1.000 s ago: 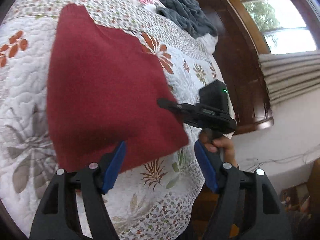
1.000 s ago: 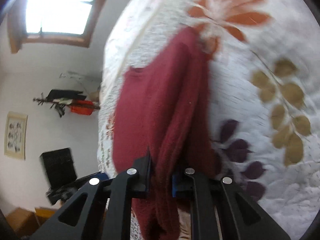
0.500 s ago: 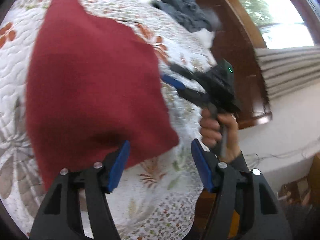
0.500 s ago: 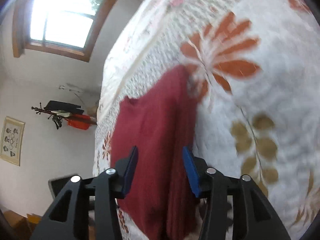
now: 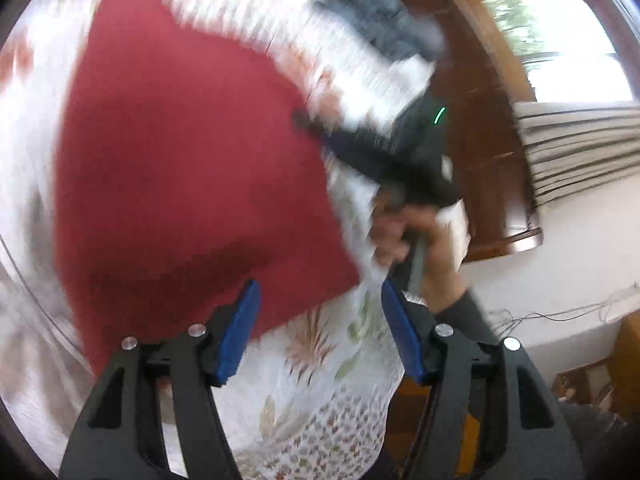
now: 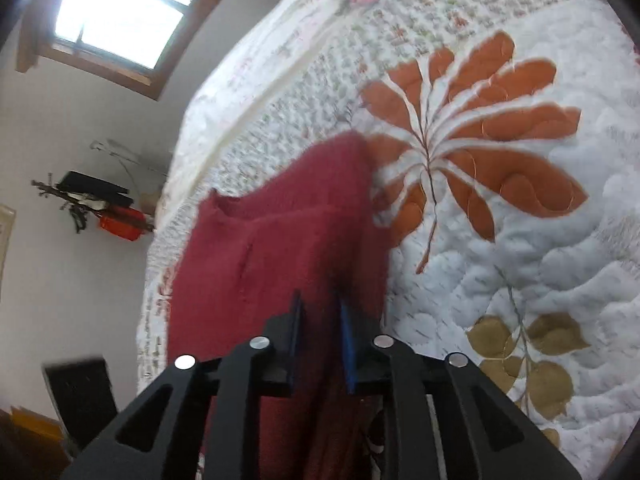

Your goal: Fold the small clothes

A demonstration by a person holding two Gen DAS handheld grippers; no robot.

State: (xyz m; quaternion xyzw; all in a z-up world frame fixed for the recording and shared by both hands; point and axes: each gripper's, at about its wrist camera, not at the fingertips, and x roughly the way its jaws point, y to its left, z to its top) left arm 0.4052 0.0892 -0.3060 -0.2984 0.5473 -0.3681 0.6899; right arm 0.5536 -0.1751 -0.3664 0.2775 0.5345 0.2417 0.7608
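A dark red knitted garment (image 5: 192,168) lies spread on the floral quilt (image 5: 320,400). My left gripper (image 5: 320,320) hovers open over the garment's near right corner, and nothing is between its blue pads. My right gripper (image 5: 308,120), held by a hand (image 5: 416,240), reaches the garment's right edge further up. In the right wrist view the right gripper (image 6: 320,328) has its blue pads drawn close, with a ridge of the red garment (image 6: 272,248) pinched between them. The left wrist view is blurred by motion.
A grey garment (image 5: 372,12) lies heaped at the head of the bed by the dark wooden headboard (image 5: 488,140). The quilt (image 6: 520,240) stretches away to the right of the red cloth. A coat rack (image 6: 92,204) and a window (image 6: 120,12) are on the far wall.
The right gripper held the red cloth a second ago, opened, moved further along its right edge, and has closed on it again. The left gripper stayed open and moved closer.
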